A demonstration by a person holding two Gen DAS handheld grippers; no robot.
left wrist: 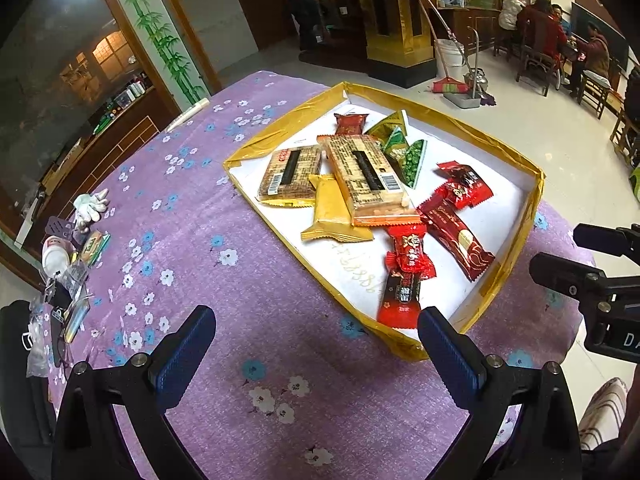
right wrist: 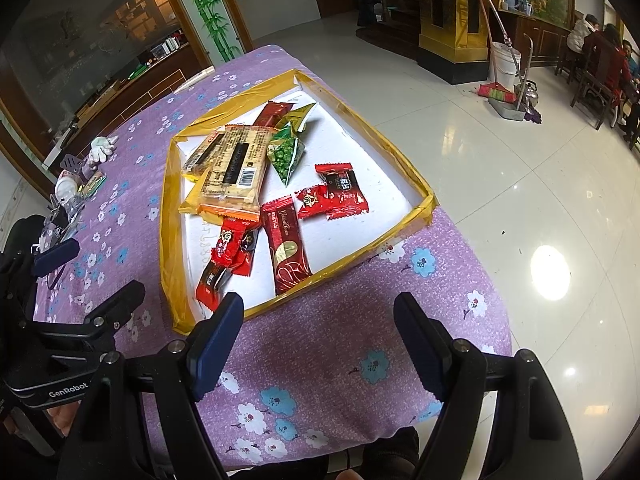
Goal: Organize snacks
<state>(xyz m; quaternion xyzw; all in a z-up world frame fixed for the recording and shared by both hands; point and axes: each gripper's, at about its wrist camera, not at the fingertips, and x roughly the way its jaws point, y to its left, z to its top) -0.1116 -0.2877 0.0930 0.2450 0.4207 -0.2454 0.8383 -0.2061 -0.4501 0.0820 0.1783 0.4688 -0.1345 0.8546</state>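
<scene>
We hold both tongs above a tabletop (left wrist: pixel 248 280) covered with a purple cloth printed with white and blue flowers. Our left tongs (left wrist: pixel 316 332) stand wide apart with nothing between the blue pads, hovering over the cloth just short of the near corner of the tray. Our right tongs (right wrist: pixel 320 320) are likewise apart and empty, poised over the cloth at the tray's near edge.

The one container is a shallow white cardboard tray with gold-taped rims (left wrist: pixel 536 196), lying flat on the tabletop. All the snacks sit inside it, none on the cloth. Toward the middle, a long clear-wrapped biscuit pack with an orange end and a barcode (left wrist: pixel 366 178) lies on top of a plain gold foil packet (left wrist: pixel 332 210) and partly beside a second, shorter biscuit pack (left wrist: pixel 290 174). Behind them lie green pea pouches (left wrist: pixel 408 152) and a small dark red packet (left wrist: pixel 351 124) near the far rim. Toward the near side, a long dark red wafer bar wrapper with gold lettering (right wrist: pixel 286 246) lies flat on the white floor of the tray. Beside it, a red twist-wrapped candy (left wrist: pixel 410 254) rests on a red-and-black packet (left wrist: pixel 400 296), which reaches almost to the near rim. Two more red packets (right wrist: pixel 334 192) overlap each other further to the right, clear of the rim.

At the left edge of the tabletop, well apart from the tray, sits a clutter of small items with a white glove (left wrist: pixel 90 206).
</scene>
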